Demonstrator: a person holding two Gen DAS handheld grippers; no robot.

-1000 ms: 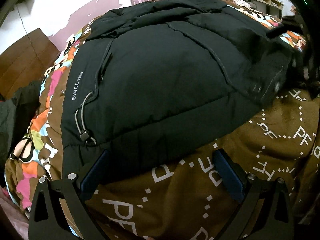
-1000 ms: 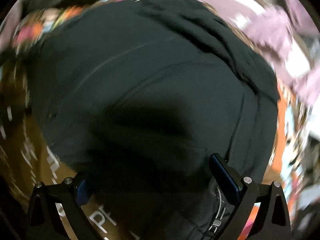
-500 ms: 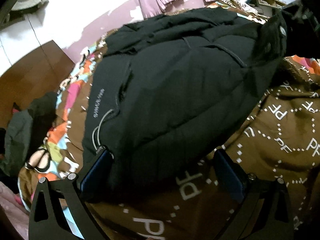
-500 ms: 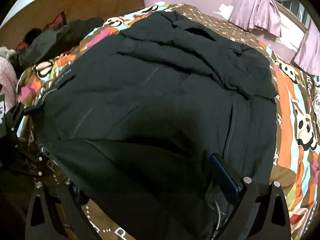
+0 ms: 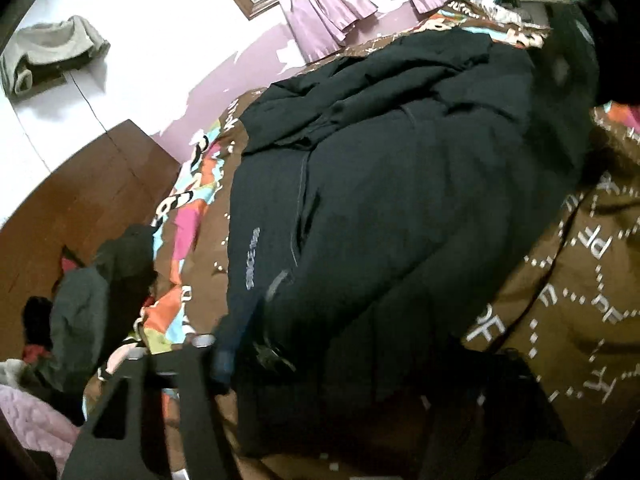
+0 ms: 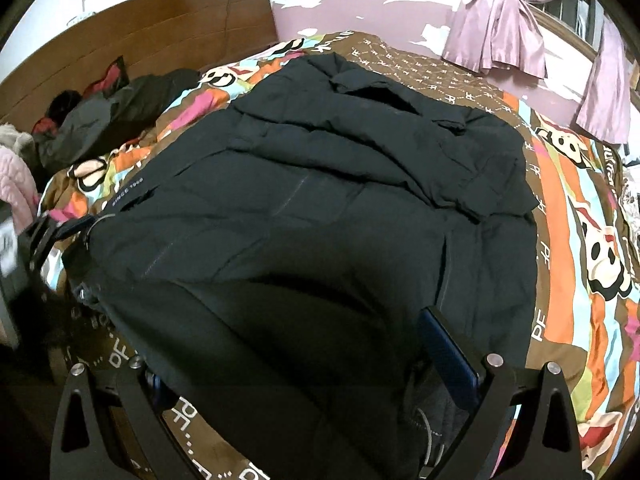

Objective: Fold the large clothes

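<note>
On the big bed with the brown, bright-patterned cover (image 6: 568, 216), our puffy black jacket (image 6: 320, 216) lies spread across the middle. Our left gripper (image 5: 340, 364) is closing on its near hem. Our right gripper (image 6: 312, 364) is spread wide around the hem.

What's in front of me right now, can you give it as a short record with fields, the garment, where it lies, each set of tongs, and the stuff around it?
garment: black padded jacket, spread flat, hem nearest the cameras
surface: bed with patterned cover
left tongs: closing, hem corner between the pads
right tongs: wide apart, hem between the pads
surroundings: clothes pile by wooden headboard; purple curtains at window
</note>
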